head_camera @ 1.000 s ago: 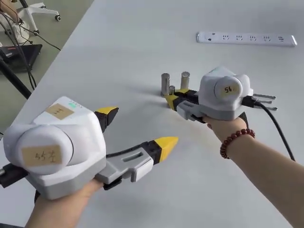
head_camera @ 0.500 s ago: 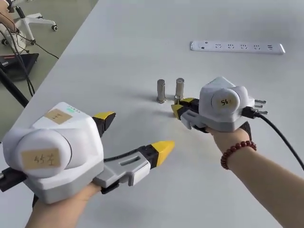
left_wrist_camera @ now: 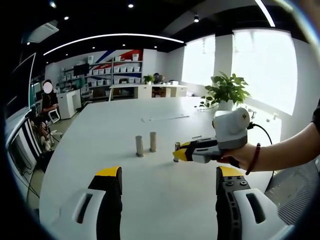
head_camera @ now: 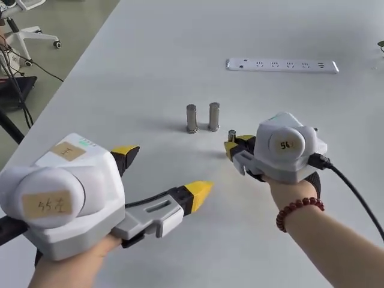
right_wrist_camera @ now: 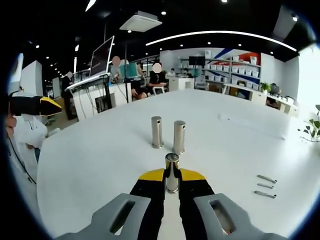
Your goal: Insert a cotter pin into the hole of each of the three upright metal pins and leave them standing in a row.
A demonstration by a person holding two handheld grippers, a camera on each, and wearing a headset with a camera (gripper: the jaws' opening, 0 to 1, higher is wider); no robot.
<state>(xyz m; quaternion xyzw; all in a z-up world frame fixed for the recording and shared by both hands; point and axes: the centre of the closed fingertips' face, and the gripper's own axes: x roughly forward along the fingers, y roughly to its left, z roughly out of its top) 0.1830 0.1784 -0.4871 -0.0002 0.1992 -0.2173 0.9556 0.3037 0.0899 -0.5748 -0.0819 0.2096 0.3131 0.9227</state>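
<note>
right gripper (right_wrist_camera: pixel 172 181) is clamped on one pin (right_wrist_camera: pixel 172 165), bottom end hidden by the jaws; left gripper (left_wrist_camera: pixel 169 173) spread wide, empty

Upright metal pins (right_wrist_camera: pixel 179 136), one in jaws

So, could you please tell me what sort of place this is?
Probably an open-plan office or lab: a long white table, wall shelves of storage bins, a desk monitor, and a potted plant by large windows.
</note>
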